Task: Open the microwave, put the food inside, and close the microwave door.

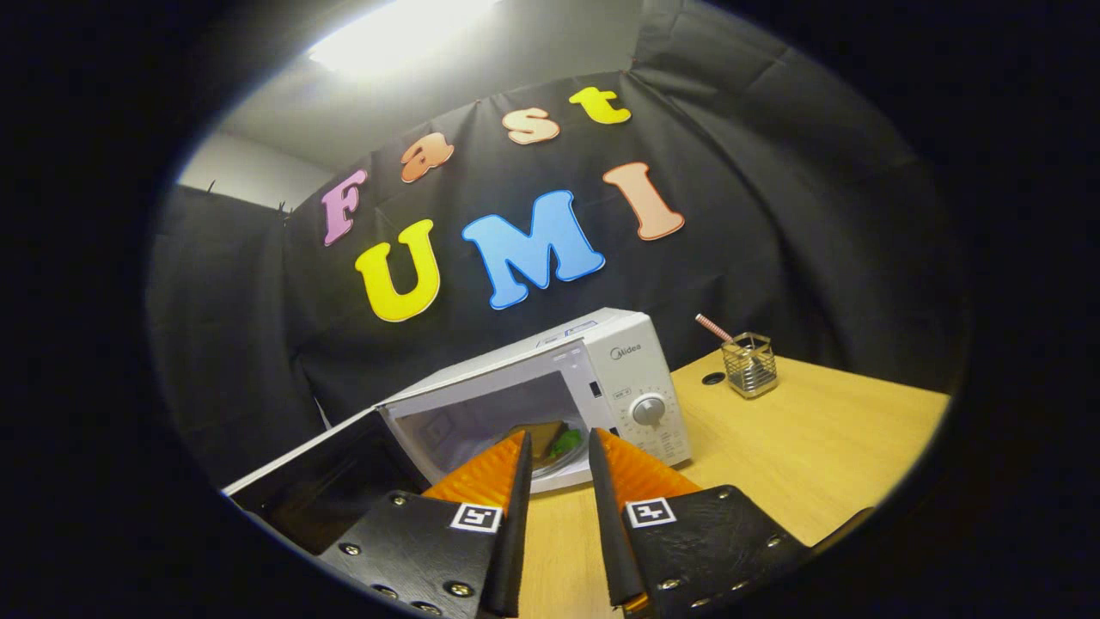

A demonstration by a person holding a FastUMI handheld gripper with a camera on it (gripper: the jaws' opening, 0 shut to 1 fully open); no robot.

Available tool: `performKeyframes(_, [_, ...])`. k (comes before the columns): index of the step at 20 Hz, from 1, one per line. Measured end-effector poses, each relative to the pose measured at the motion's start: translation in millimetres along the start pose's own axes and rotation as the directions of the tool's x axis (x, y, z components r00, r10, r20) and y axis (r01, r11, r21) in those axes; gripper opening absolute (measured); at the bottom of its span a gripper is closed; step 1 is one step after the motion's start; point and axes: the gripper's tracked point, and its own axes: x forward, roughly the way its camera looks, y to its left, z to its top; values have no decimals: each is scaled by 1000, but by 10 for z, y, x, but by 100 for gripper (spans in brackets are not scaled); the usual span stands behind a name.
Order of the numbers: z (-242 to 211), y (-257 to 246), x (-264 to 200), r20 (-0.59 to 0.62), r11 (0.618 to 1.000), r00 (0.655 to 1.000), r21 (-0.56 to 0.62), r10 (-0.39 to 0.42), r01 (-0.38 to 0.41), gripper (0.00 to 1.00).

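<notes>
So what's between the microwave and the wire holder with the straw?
In the gripper view, bare wooden table separates the microwave from the wire holder, apart from a small dark hole.

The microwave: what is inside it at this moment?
Inside the open microwave lies a plate with brown and green food. The open gripper fingers hide part of the plate, so what else lies on it cannot be told.

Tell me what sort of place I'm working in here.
Likely a staged kitchen corner in a demo booth: a white microwave, door open with food inside, sits on a wooden table against draped black cloth. The tongs are open, empty, just before the microwave.
</notes>
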Motion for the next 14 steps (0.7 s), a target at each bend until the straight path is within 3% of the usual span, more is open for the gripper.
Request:
performKeyframes(3, [-16, 115, -238, -21, 996, 998, -66, 62, -63, 29])
performKeyframes(5, [-2, 239, -415, -32, 992, 994, -74, 104, -106, 30])
performKeyframes(6, [-12, 310, -490, -33, 988, 991, -74, 130, -132, 6])
performKeyframes(10, [69, 710, -781, -30, 970, 974, -86, 226, -227, 10])
performKeyframes(14, [24, 1210, -1127, -73, 931, 933, -68, 354, -358, 10])
